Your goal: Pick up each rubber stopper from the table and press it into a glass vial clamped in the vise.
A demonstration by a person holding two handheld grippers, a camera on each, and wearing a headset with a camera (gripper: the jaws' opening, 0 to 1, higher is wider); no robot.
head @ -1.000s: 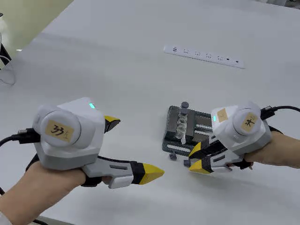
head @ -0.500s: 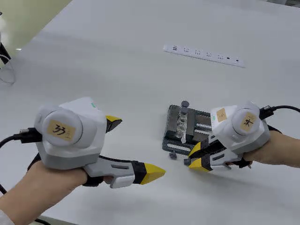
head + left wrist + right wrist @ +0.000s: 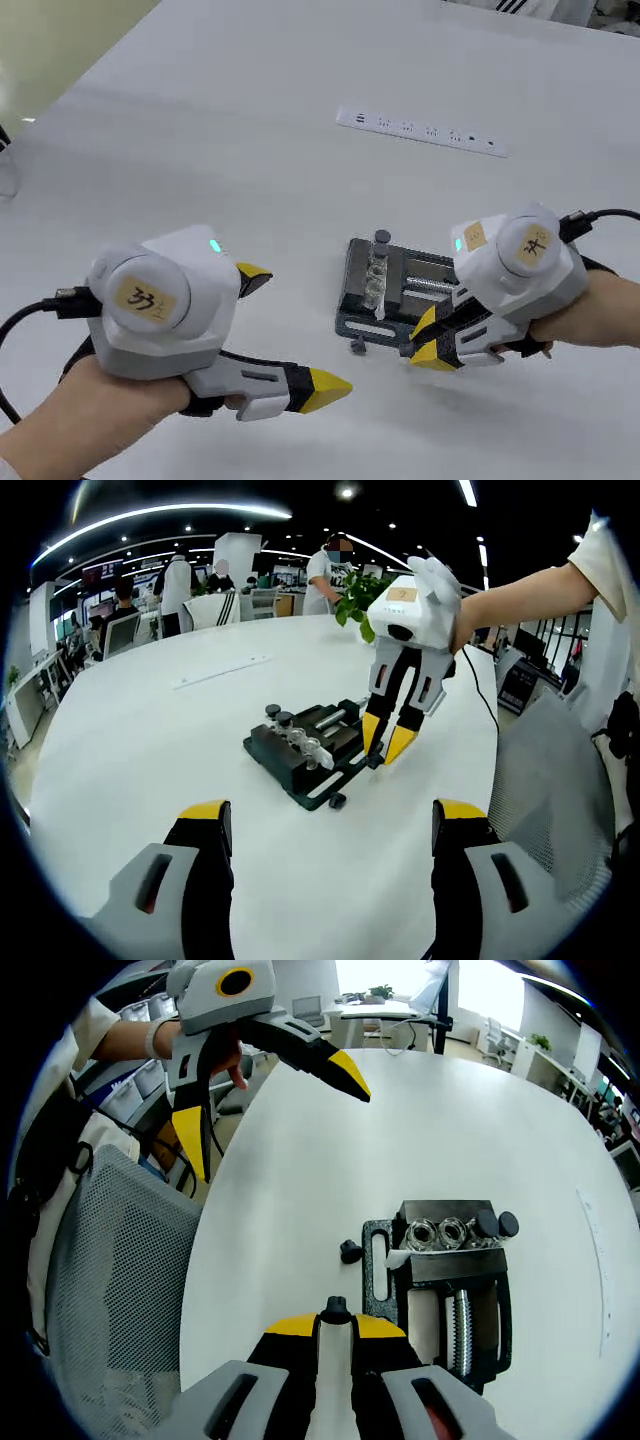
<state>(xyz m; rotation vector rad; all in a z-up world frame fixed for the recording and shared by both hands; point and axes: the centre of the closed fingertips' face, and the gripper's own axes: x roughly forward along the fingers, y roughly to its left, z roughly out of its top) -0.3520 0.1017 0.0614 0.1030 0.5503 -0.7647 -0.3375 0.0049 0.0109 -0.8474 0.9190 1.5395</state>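
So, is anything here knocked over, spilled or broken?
Nothing stands out. The vials stand upright in the vise, two stoppered and two open. One loose stopper sits on the table beside the vise, and the right gripper is shut on a second stopper.

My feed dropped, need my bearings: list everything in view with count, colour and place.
table: one, white, under everything
power strip: one, white, far side of the table
vise: one, dark, on the table
vials: apparently four, clear, in a row in the vise, two open, two stoppered
stoppers: four, dark grey; two in vials, one loose on the table beside the vise, one in the right claw
mesh chair: one, grey, beside the table
left claw: one, white with yellow tips, open, empty, above the table
right claw: one, same colours, shut on a stopper
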